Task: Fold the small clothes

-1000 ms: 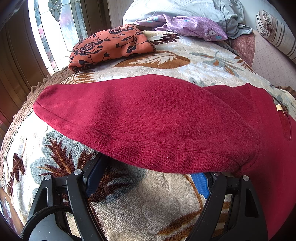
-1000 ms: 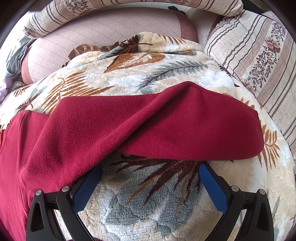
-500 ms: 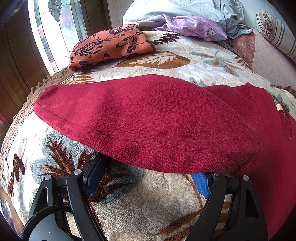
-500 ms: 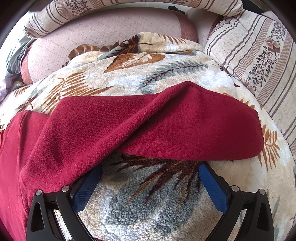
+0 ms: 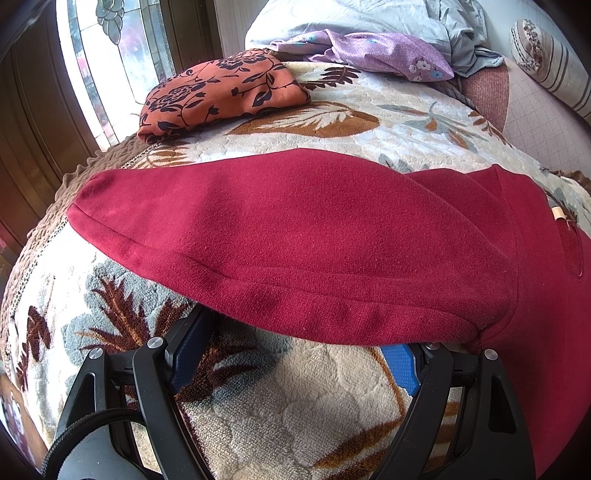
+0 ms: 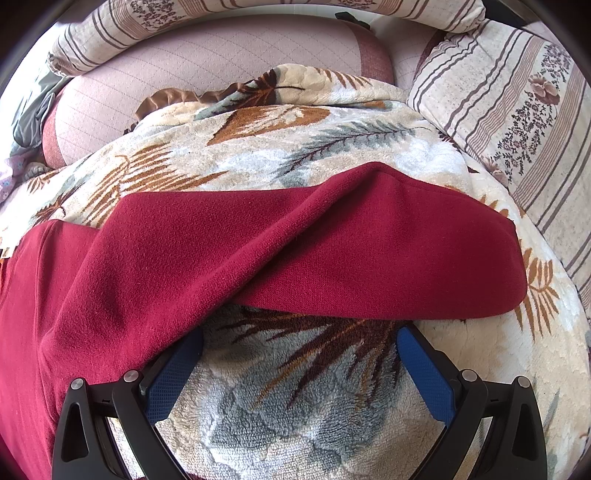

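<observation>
Left wrist view: the dark red garment [image 5: 295,240] lies across the middle of the frame on a leaf-patterned blanket [image 5: 277,406], one sleeve reaching to the left edge, the body filling the lower right. The left gripper [image 5: 295,354] sits at the bottom centre with its jaws spread wide; the sleeve's hem drapes over the tips of both blue pads [image 5: 400,363], so whether they touch the cloth cannot be told. A folded orange floral cloth [image 5: 221,92] rests at upper left beside a window [image 5: 110,55]; a purple floral cloth [image 5: 380,51] and pale grey bedding [image 5: 369,18] lie at the top.

Right wrist view: the garment's other sleeve [image 6: 332,251] crosses the frame centre, its end at centre right, the body running off the lower left. The right gripper [image 6: 299,354] at the bottom has its jaws wide apart, holding nothing; the left pad's tip is under the fabric's edge. A striped floral pillow [image 6: 517,110] occupies the upper right.
</observation>
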`<control>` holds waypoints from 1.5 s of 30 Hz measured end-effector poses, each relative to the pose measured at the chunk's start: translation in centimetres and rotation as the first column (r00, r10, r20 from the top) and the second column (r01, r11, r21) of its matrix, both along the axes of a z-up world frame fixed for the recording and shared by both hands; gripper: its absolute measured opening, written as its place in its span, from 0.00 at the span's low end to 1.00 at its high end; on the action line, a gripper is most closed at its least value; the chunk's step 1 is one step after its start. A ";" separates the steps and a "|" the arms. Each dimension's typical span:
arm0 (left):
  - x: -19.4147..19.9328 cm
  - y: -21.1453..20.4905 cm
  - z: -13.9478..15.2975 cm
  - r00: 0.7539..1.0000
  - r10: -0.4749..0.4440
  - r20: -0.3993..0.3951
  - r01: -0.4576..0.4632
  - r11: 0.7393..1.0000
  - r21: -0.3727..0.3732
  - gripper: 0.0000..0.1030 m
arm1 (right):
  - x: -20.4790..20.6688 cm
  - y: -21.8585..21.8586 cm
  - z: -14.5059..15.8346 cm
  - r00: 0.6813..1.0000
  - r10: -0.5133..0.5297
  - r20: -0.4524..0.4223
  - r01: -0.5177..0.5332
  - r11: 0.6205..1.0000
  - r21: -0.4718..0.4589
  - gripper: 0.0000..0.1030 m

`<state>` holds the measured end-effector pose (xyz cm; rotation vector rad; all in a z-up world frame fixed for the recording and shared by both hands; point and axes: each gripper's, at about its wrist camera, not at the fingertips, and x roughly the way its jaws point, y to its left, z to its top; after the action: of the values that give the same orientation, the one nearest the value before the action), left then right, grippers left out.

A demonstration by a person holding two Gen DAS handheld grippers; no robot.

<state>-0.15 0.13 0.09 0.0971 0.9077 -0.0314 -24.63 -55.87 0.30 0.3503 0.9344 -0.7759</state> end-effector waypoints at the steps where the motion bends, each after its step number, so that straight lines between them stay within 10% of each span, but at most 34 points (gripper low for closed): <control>1: 0.0 -0.1 0.1 1.000 0.000 -0.002 0.000 1.000 0.001 0.81 | 0.0 0.0 0.0 1.000 0.000 0.001 0.000 1.000 0.001 1.00; 12: -2.7 0.6 2.1 1.000 -0.019 -0.010 0.019 0.999 -0.040 0.81 | -2.0 3.3 2.6 1.000 -0.030 -0.007 0.031 0.997 0.064 1.00; 23: -5.2 1.2 5.8 0.997 -0.048 0.057 0.053 0.995 -0.079 0.80 | -0.5 14.8 8.9 0.972 0.218 0.089 -0.223 0.974 0.039 1.00; 45: -4.5 3.7 6.3 0.998 -0.008 0.061 0.012 0.998 -0.062 0.80 | 6.7 23.7 8.5 0.931 0.352 0.095 -0.357 0.933 0.041 1.00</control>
<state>-4.67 3.83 6.38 0.0439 0.8444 -0.0655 -17.90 -32.17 8.80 0.2529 0.9076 -0.3993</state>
